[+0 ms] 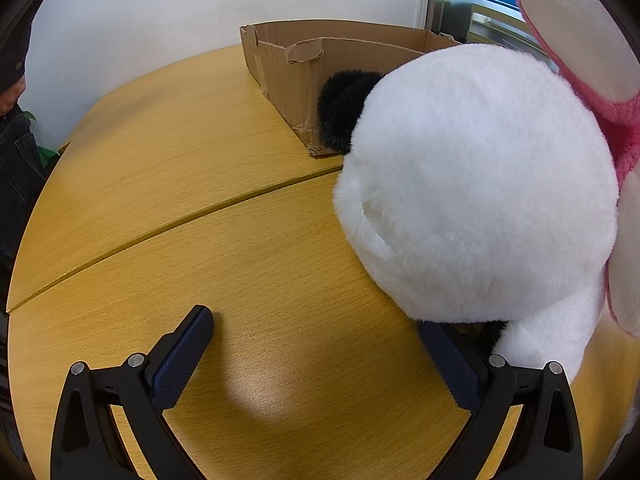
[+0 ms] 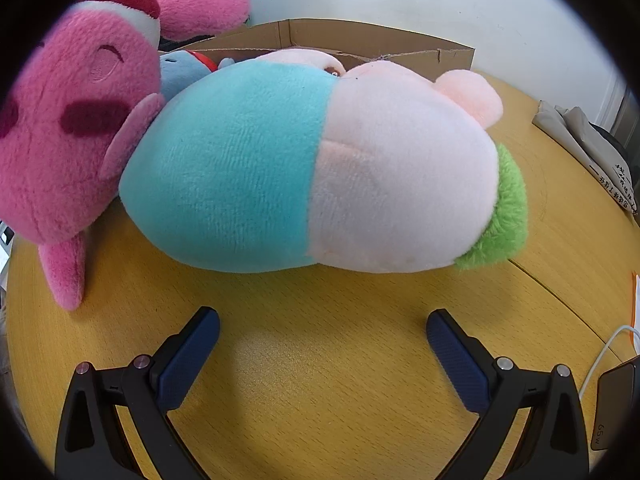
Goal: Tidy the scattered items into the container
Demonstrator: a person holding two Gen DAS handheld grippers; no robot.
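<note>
A big white plush with a black ear (image 1: 476, 184) lies on the wooden table (image 1: 168, 200) at the right of the left wrist view. My left gripper (image 1: 320, 332) stands open just in front of it; its right finger (image 1: 452, 364) is partly under the plush. A cardboard box (image 1: 288, 68) sits behind. In the right wrist view a teal, pale-pink and green plush (image 2: 312, 172) lies right ahead of my open right gripper (image 2: 322, 330). A pink plush (image 2: 68, 132) leans at its left. The box (image 2: 360, 40) behind holds a blue-grey plush (image 2: 180, 70).
A person in dark clothes (image 1: 16, 132) stands at the far left of the table. At the table's right edge lie a folded grey bag (image 2: 592, 144), a white cable (image 2: 600, 356) and a dark charger (image 2: 612, 404). A seam (image 1: 168, 224) crosses the tabletop.
</note>
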